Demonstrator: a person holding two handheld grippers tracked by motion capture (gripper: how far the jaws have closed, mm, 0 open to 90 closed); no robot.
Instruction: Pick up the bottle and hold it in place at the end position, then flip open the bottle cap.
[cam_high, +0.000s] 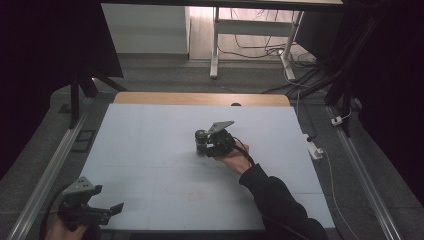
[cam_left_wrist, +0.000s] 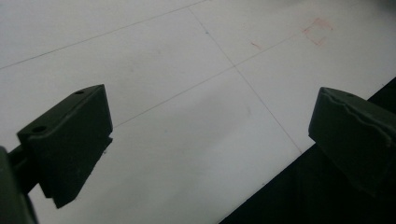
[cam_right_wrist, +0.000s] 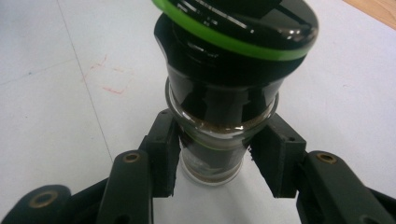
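Right gripper (cam_right_wrist: 212, 156): 2 jaws clamped on dark glass bottle (cam_right_wrist: 224, 93), apparently upright on white table (cam_high: 150, 145). Left gripper (cam_left_wrist: 210, 135): jaws apart, nothing held, at near edge.

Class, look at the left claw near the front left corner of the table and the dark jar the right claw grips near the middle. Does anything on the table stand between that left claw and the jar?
Nothing visible does. Between the left claw and the jar lies bare white table, marked by thin lines and a faint red scribble. The right claw clamps the jar's glass body from the far side, below its green-ringed lid.
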